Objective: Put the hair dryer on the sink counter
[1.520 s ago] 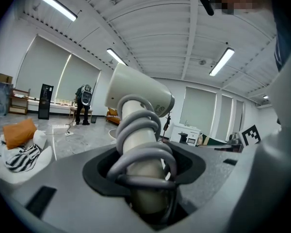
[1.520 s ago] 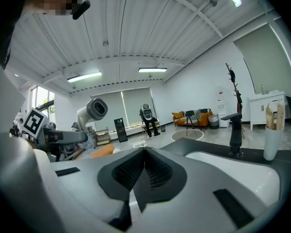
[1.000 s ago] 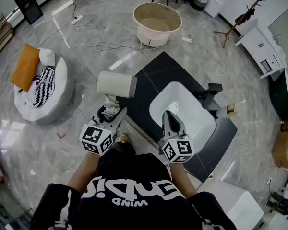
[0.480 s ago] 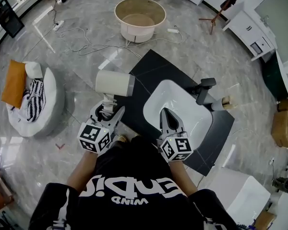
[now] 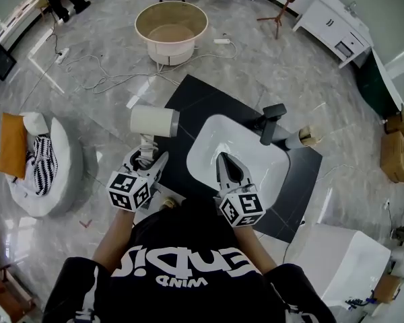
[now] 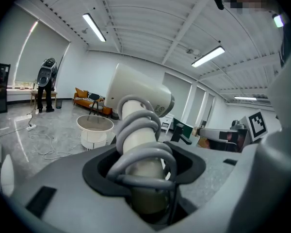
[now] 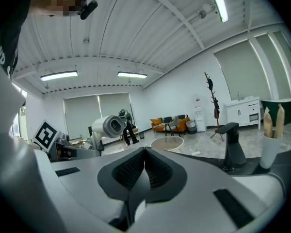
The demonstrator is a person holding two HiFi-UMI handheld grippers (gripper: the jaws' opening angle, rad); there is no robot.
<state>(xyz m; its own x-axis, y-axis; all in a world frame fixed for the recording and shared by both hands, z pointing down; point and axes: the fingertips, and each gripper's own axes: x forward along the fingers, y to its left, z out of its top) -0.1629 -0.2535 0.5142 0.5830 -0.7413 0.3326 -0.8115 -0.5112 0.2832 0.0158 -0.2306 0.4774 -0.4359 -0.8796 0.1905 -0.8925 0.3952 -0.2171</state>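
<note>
Holding hair dryer, left hand-held gripper; faucet, cup behind basin.

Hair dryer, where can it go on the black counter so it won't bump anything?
The black counter is bare at its far corner, between the hair dryer and the white basin. The strip beside the basin, nearer than the cup, is bare too. It is crowded around the faucet and cup.
</note>
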